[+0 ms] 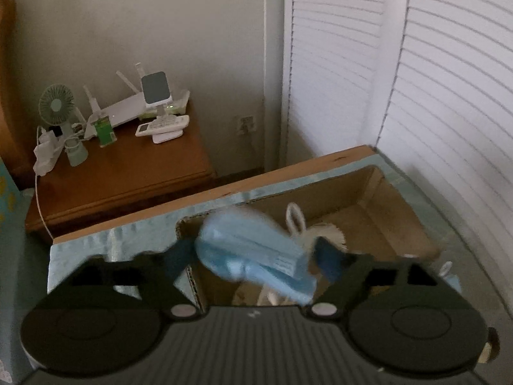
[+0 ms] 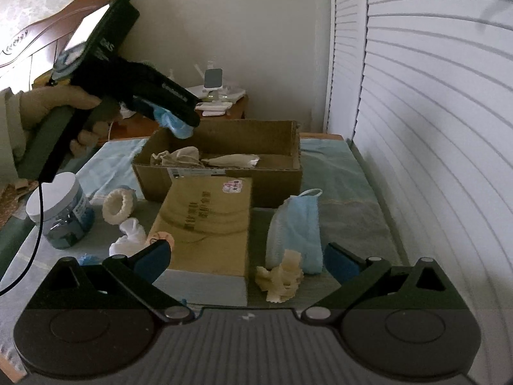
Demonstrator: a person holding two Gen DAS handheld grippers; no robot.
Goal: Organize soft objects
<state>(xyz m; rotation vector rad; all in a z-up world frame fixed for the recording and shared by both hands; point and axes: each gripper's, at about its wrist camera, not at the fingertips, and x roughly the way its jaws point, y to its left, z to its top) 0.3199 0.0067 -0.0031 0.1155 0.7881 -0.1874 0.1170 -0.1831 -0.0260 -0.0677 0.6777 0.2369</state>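
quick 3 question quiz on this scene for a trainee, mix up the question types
1. True or false: the left gripper is above the open cardboard box.
2. Which lies nearest the right gripper? A) white-lidded jar B) cream frilly piece C) cream ring
3. What blue item sits between the left gripper's fingers?

Key: 1 true. 2 B. 3 a blue face mask, blurred, with the jaws wide apart.
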